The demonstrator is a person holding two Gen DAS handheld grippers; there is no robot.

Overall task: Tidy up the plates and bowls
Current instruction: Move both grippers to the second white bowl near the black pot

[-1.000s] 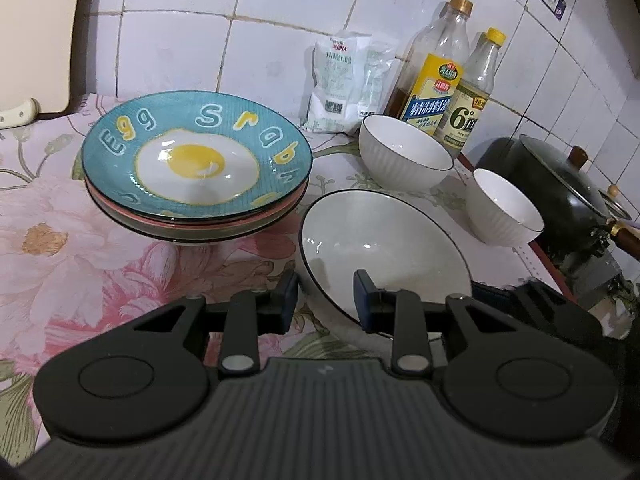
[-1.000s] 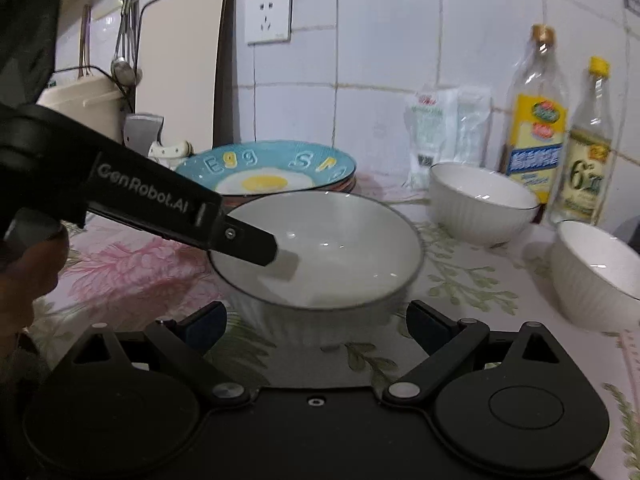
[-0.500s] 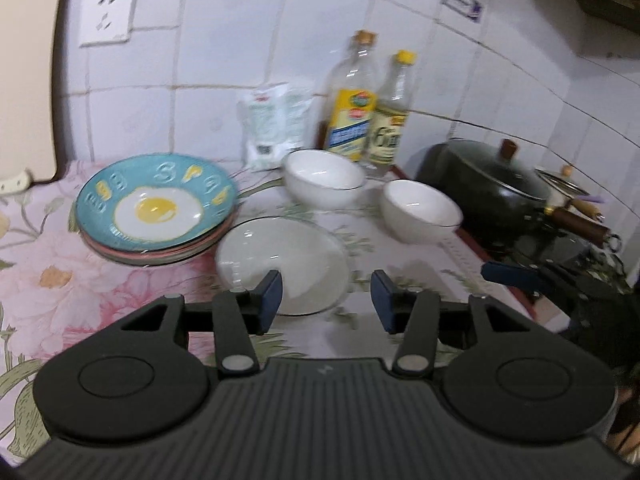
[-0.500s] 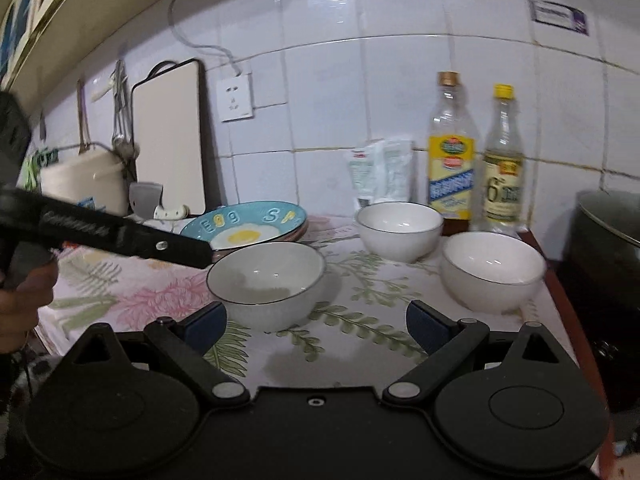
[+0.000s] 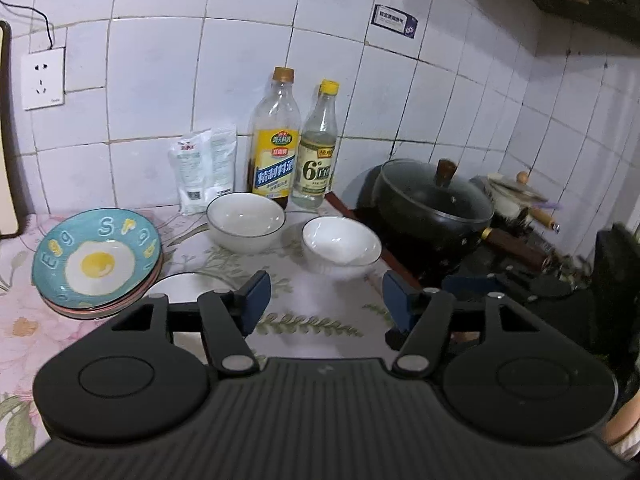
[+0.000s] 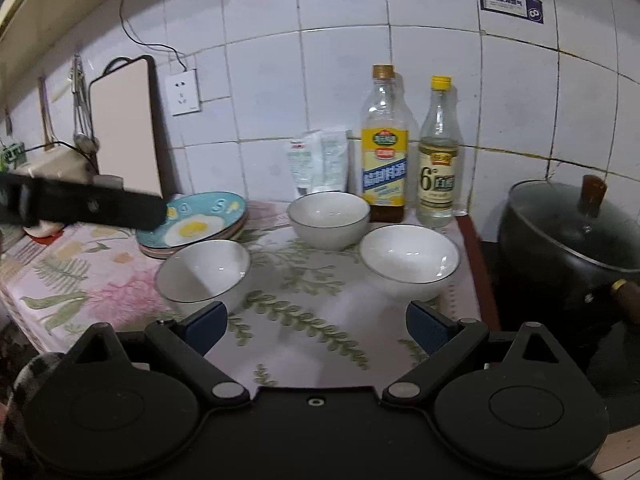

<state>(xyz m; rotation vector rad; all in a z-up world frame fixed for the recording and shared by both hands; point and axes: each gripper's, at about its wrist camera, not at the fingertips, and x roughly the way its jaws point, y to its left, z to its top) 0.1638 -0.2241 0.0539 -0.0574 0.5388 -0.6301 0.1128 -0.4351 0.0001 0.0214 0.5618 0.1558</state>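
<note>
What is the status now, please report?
Left gripper opening, empty; right gripper open, empty. Three white bowls separate, unstacked, beside plate stack. Nothing in the way.

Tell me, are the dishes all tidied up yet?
Partly. The plates are stacked, egg plate on top. Nothing is in hand: the left gripper is opening on air, and the right gripper is open and empty. Three white bowls sit apart on the counter, not yet stacked.

3 white bowls (image 6: 204,270), 1 plate stack (image 6: 194,224), 2 bottles (image 6: 384,148), 1 pot (image 6: 568,232).
</note>
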